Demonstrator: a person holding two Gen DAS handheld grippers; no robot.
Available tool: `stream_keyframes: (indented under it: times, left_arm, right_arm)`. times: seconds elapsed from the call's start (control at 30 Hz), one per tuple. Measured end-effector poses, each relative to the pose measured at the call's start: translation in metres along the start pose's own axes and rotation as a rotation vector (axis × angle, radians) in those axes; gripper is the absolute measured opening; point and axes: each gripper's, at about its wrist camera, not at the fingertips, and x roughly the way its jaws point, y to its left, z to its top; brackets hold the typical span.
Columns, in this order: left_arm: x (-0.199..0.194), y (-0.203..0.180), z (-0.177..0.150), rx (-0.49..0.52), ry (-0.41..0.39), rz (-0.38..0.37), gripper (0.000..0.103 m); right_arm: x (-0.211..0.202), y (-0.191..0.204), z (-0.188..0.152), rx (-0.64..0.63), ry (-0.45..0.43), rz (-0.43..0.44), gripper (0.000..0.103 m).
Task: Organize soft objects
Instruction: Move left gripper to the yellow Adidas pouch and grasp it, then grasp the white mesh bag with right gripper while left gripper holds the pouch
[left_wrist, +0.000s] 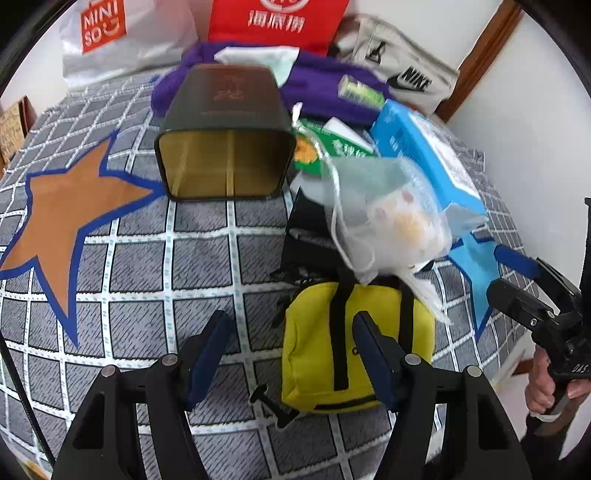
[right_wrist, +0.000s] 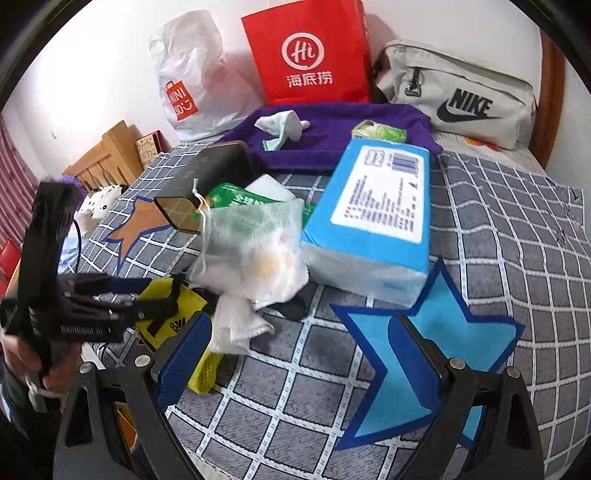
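A yellow pouch (left_wrist: 332, 347) with black straps lies on the checked bedspread (left_wrist: 147, 258); it also shows in the right wrist view (right_wrist: 184, 302). My left gripper (left_wrist: 291, 332) is open just above it, its right finger over the pouch. A white mesh bag (left_wrist: 391, 221) with soft items lies behind it, also in the right wrist view (right_wrist: 258, 243). A blue tissue pack (right_wrist: 373, 218), a purple towel (right_wrist: 332, 133) and a white cloth (right_wrist: 240, 328) lie nearby. My right gripper (right_wrist: 299, 339) is open and empty over the blue star patch (right_wrist: 461, 332).
A dark tin box (left_wrist: 225, 136) lies on its side, its opening toward me. A green packet (left_wrist: 332, 144) sits beside it. A Miniso bag (right_wrist: 192, 74), a red paper bag (right_wrist: 306, 55) and a grey Nike bag (right_wrist: 458, 92) stand against the wall.
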Motion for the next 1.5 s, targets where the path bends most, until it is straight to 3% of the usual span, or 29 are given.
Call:
stream_keyframes:
  times: [0.07, 0.1, 0.13, 0.23, 0.33, 0.5, 0.63, 0.77, 0.9, 1.23, 1.3, 1.33, 1.5]
  left_arm:
    - [-0.001, -0.003, -0.001, 0.024, -0.022, 0.02, 0.053]
    - [-0.001, -0.003, 0.0, 0.036, -0.033, 0.014, 0.034]
    - [-0.001, -0.002, 0.0, 0.028, -0.02, -0.03, 0.028]
    - [-0.003, 0.002, -0.002, 0.023, -0.026, -0.045, 0.025]
    - [-0.012, 0.01, -0.005, 0.022, -0.043, -0.014, 0.025]
    - [-0.026, 0.036, -0.007, -0.014, -0.06, 0.047, 0.022]
    - [-0.024, 0.046, -0.01, -0.041, -0.058, 0.026, 0.022]
    - [-0.023, 0.045, -0.01, -0.036, -0.06, 0.028, 0.022]
    - [-0.022, 0.045, -0.009, -0.035, -0.059, 0.026, 0.022]
    - [-0.02, 0.045, -0.011, -0.043, -0.048, 0.018, 0.023]
    - [-0.02, 0.045, -0.011, -0.046, -0.046, 0.016, 0.023]
    - [-0.02, 0.045, -0.01, -0.047, -0.045, 0.015, 0.023]
    - [-0.019, 0.046, -0.009, -0.057, -0.042, 0.013, 0.023]
  right_arm:
    - [0.001, 0.001, 0.001, 0.009, -0.01, 0.004, 0.095]
    - [0.002, 0.001, 0.002, 0.011, -0.011, 0.002, 0.095]
    - [0.004, 0.003, 0.004, 0.012, -0.011, -0.002, 0.095]
    - [0.01, 0.009, 0.009, 0.012, -0.012, -0.005, 0.094]
    - [0.018, 0.012, 0.013, 0.03, -0.015, 0.004, 0.086]
    - [0.036, 0.017, 0.015, 0.044, 0.009, 0.023, 0.064]
    - [0.044, 0.023, 0.016, 0.039, 0.003, 0.015, 0.059]
    - [0.044, 0.032, 0.018, -0.011, -0.003, -0.041, 0.047]
    - [0.035, 0.032, 0.016, -0.041, -0.018, -0.078, 0.047]
    - [0.054, 0.037, 0.024, -0.049, 0.006, -0.04, 0.046]
    - [0.056, 0.041, 0.023, -0.069, 0.009, -0.03, 0.019]
    - [0.057, 0.042, 0.022, -0.075, 0.015, -0.025, 0.013]
    - [0.038, 0.039, 0.023, -0.063, -0.044, 0.02, 0.005]
